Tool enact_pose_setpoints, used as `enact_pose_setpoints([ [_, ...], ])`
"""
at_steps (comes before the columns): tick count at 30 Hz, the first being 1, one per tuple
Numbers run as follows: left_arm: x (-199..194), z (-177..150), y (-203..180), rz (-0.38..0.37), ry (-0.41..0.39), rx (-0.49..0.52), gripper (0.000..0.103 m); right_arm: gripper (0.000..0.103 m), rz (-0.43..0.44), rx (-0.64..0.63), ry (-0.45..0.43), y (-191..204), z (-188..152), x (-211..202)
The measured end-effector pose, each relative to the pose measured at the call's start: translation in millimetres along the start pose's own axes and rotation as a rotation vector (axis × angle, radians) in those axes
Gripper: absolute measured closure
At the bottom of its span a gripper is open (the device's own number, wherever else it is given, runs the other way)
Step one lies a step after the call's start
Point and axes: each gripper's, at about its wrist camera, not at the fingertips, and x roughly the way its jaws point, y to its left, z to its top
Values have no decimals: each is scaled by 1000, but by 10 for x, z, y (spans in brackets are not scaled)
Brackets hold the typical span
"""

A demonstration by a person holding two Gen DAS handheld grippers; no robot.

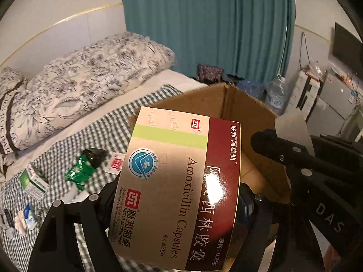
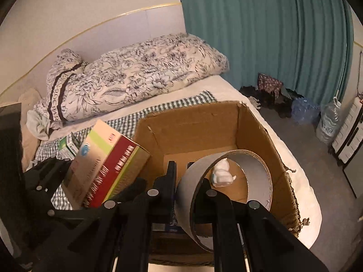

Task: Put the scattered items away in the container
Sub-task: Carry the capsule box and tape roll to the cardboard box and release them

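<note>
My left gripper (image 1: 174, 192) is shut on a gold and dark red Amoxicillin box (image 1: 179, 185) and holds it at the left rim of the open cardboard box (image 1: 229, 99). In the right wrist view the Amoxicillin box (image 2: 106, 165) leans by the cardboard box (image 2: 195, 124). My right gripper (image 2: 189, 172) is shut on the wall of a grey cardboard tape ring (image 2: 254, 172), held over the box. A white crumpled tissue (image 2: 222, 174) lies on the box floor. A green packet (image 1: 80, 170), a small green and white box (image 1: 34, 181) and a red sachet (image 1: 115, 163) lie on the checked cloth (image 1: 90, 136).
A floral quilt (image 1: 86, 83) lies folded at the head of the bed. More small items (image 1: 20, 219) lie at the cloth's left edge. A teal curtain (image 1: 204, 27), water bottles (image 2: 329, 120) and a white cabinet (image 2: 349, 133) stand beyond the bed.
</note>
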Motion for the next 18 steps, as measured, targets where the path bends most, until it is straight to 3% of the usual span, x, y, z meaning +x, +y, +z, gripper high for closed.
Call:
enact_pose_setpoints([
  [13, 282, -34, -219, -9, 45, 58, 21, 93, 1, 31, 32, -302, 3, 289],
  [16, 319, -44, -220, -9, 55, 73, 14, 92, 2, 45, 27, -321, 14, 325],
  [17, 317, -44, -235, -10, 51, 82, 8, 85, 6, 56, 29, -339, 12, 336],
  [18, 312, -46, -249, -10, 46, 89, 4, 63, 7, 63, 34, -348, 8, 344],
])
